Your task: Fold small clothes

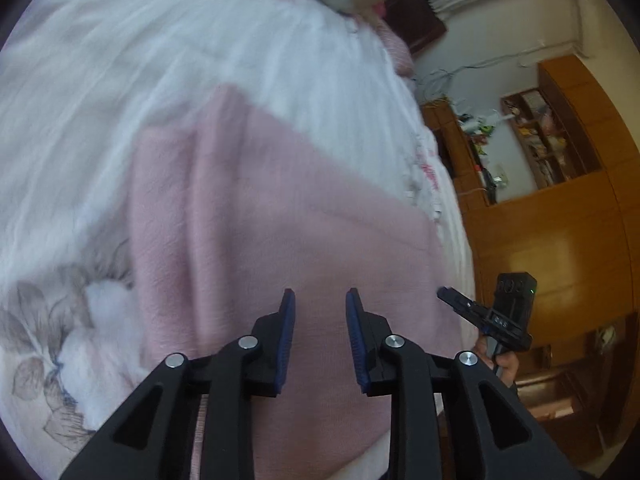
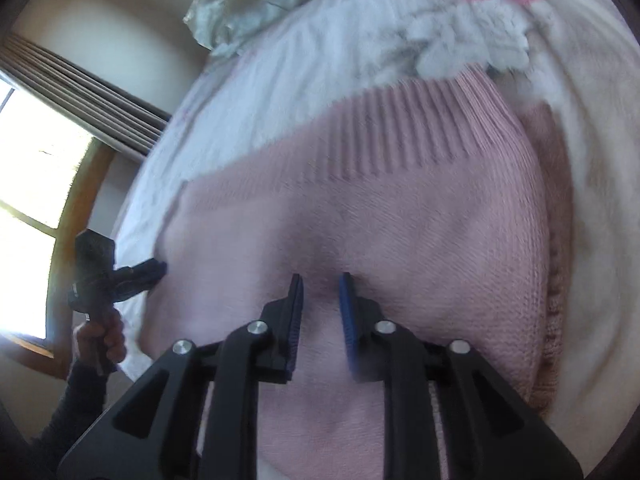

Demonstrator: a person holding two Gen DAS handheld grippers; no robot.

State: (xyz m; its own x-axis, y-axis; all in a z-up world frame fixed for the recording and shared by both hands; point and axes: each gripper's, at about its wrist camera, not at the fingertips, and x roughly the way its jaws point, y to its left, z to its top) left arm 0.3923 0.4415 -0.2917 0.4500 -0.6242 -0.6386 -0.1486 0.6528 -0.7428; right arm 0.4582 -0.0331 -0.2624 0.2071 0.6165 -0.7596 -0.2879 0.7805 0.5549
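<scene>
Pink sweater (image 1: 280,216) lies on the bed (image 1: 100,100), on the white floral cover, close to the bed's edge on the cabinet side. It looks part-folded: one long lengthwise crease or tucked layer shows in the left wrist view, and in the right wrist view the ribbed hem (image 2: 404,128) sits square at the far end with a doubled layer along the sweater's right edge. Judgement: side folds likely in, final cross fold still to do. Hard to be sure, both views are motion-blurred.

Left gripper (image 1: 320,296): jaws apart, nothing between them, tips over the near part of the sweater. Contact can't be told.

Right gripper (image 2: 322,280): jaws apart by a narrower gap, empty, tips pressing on or just above the knit mid-panel. A dimple in the fabric at the tips suggests touching.

Each gripper shows at the sweater's opposite side edges in the other's view.
</scene>
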